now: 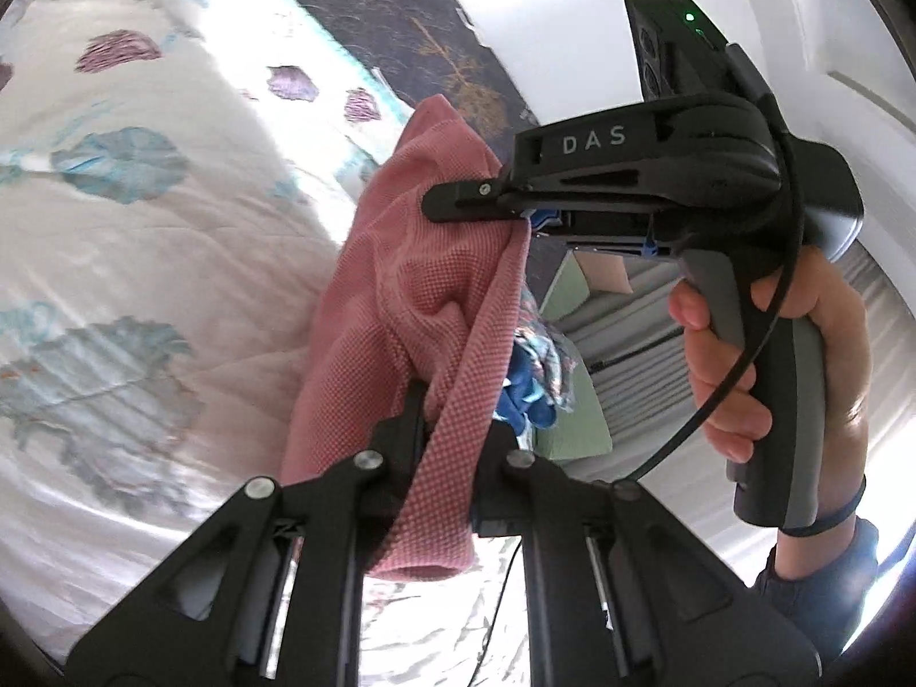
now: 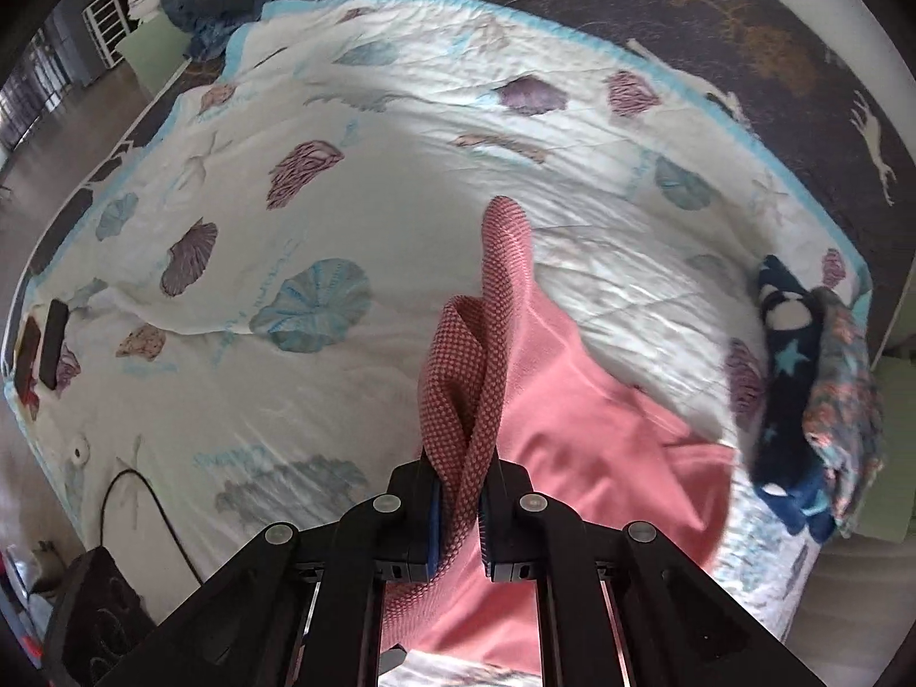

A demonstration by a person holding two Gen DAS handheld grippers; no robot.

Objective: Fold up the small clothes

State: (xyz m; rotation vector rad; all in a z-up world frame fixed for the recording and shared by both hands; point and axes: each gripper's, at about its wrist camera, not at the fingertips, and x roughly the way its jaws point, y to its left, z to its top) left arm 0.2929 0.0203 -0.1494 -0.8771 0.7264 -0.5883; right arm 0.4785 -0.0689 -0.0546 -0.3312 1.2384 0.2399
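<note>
The pink knit garment hangs in the air above the bed, held at two places. The left gripper has its jaws clenched on a bunched fold of the cloth, which drapes down between its fingers and over the near edge. The right gripper, seen side-on in the left wrist view, is held by a hand on its grey handle; its jaws are clenched on the upper edge of the same garment.

From the right wrist view, the right gripper pinches a twisted band of the waffle-textured cloth, with the smoother pink body of the garment spreading below and to the right of the jaws.

The quilt on the bed is white with a shell print and a light blue border. Near the right edge of the quilt lies a small heap of other clothes, one dark blue with stars, one floral. At the quilt's left edge lie two dark flat objects.
</note>
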